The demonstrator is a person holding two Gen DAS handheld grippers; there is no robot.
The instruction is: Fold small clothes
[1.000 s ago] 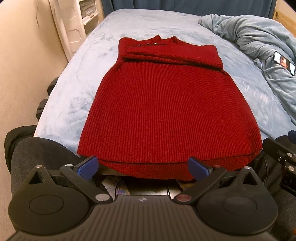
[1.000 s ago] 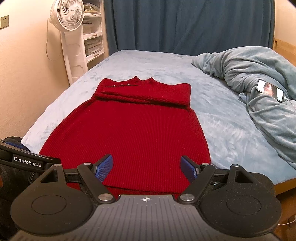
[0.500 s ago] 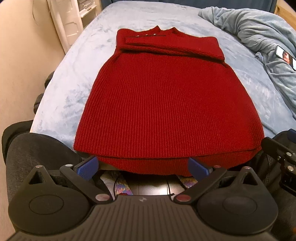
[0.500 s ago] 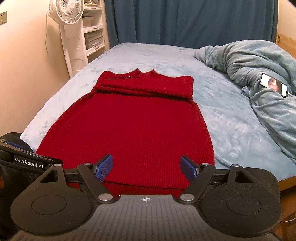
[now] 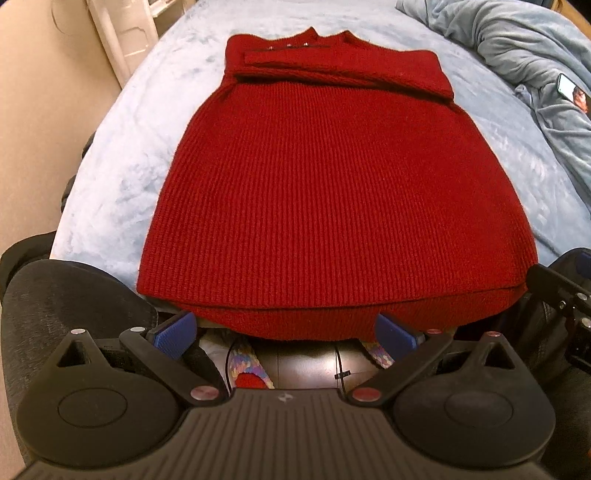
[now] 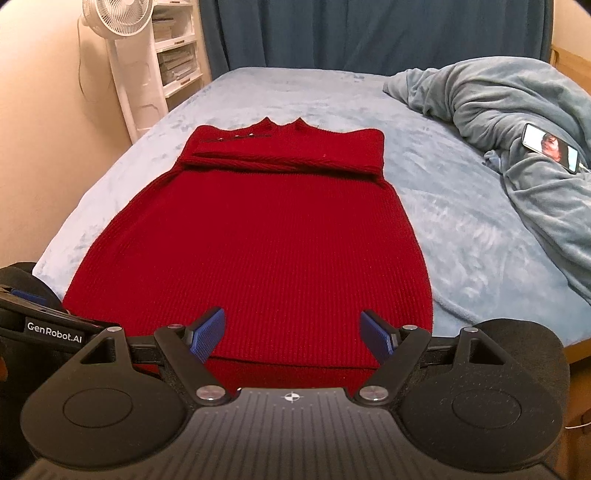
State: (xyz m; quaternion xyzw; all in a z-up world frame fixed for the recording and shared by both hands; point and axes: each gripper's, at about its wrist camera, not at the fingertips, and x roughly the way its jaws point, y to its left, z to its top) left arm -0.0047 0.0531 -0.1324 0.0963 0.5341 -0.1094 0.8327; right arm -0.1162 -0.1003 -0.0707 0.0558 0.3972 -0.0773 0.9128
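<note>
Both views have tipped down toward the near hem of the red knitted garment (image 5: 332, 184) since a second ago, so the hem now sits closer to each pair of blue pads while the garment itself has not shifted. Largest in the scene, the bed (image 6: 461, 229) with its pale blue cover fills the middle ground, and a crumpled blue-grey blanket (image 6: 517, 103) is heaped on its far right. The garment lies flat along the middle of the bed, neck at the far end, with sleeves folded across the chest; its near hem hangs just over the bed's near edge. A white standing fan (image 6: 118, 18) and a white shelf unit (image 6: 177, 62) stand by the wall at far left, before a dark blue curtain (image 6: 369, 33). A lit phone (image 6: 550, 152) rests on the blanket. The left gripper (image 5: 286, 334) hovers at the hem with its jaws wide apart and nothing between them. The right gripper (image 6: 293, 334) is likewise spread wide over the near right part of the garment, gripping nothing.
</note>
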